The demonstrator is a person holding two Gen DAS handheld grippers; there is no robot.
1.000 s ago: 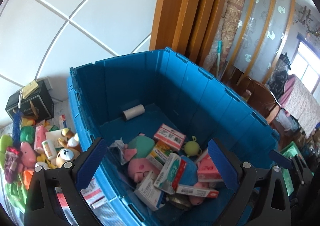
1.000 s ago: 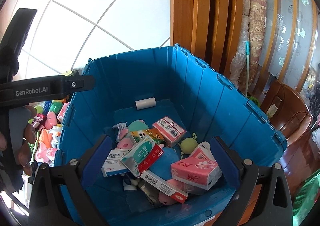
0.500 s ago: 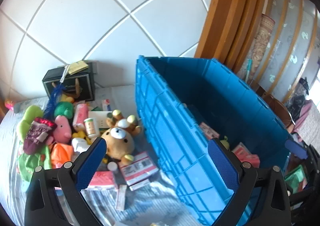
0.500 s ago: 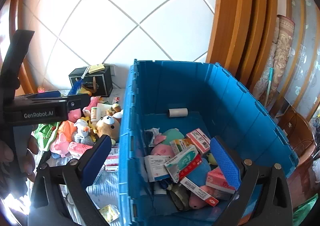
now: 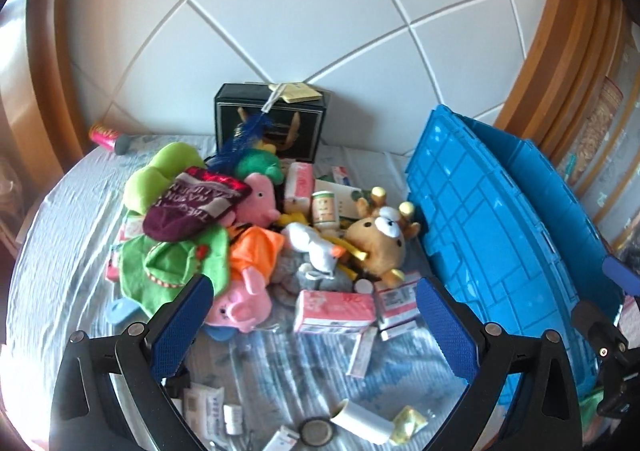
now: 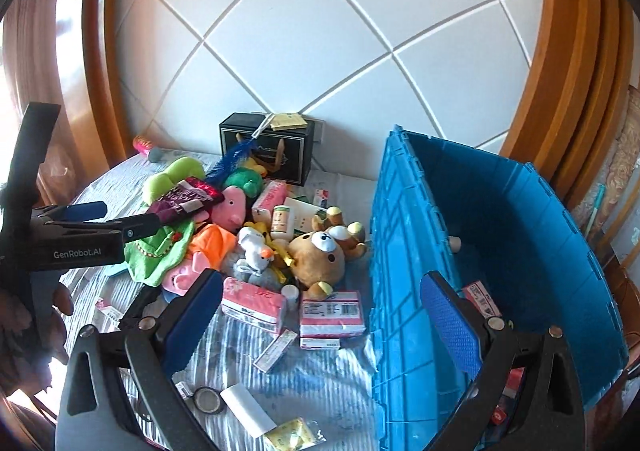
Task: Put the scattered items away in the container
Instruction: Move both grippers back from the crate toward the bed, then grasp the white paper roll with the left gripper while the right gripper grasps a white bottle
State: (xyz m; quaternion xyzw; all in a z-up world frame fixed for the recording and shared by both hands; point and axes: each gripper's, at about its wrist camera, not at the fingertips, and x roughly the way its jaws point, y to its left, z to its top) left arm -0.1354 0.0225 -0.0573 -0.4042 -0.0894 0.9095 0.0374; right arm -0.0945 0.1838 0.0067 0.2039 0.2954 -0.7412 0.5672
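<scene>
Grippers, left (image 5: 310, 325) and right (image 6: 320, 315), gape wide and empty. Pink tissue pack (image 5: 334, 311) lies ahead of the left jaws, long axis crosswise, blue crate (image 6: 404, 291) rightward.

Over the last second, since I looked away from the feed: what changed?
Both claws swung left, from over the blue crate to the toy pile on the table. The left claw and right claw stayed open and empty; nothing was picked up or dropped. The pile and crate look unmoved.
</scene>
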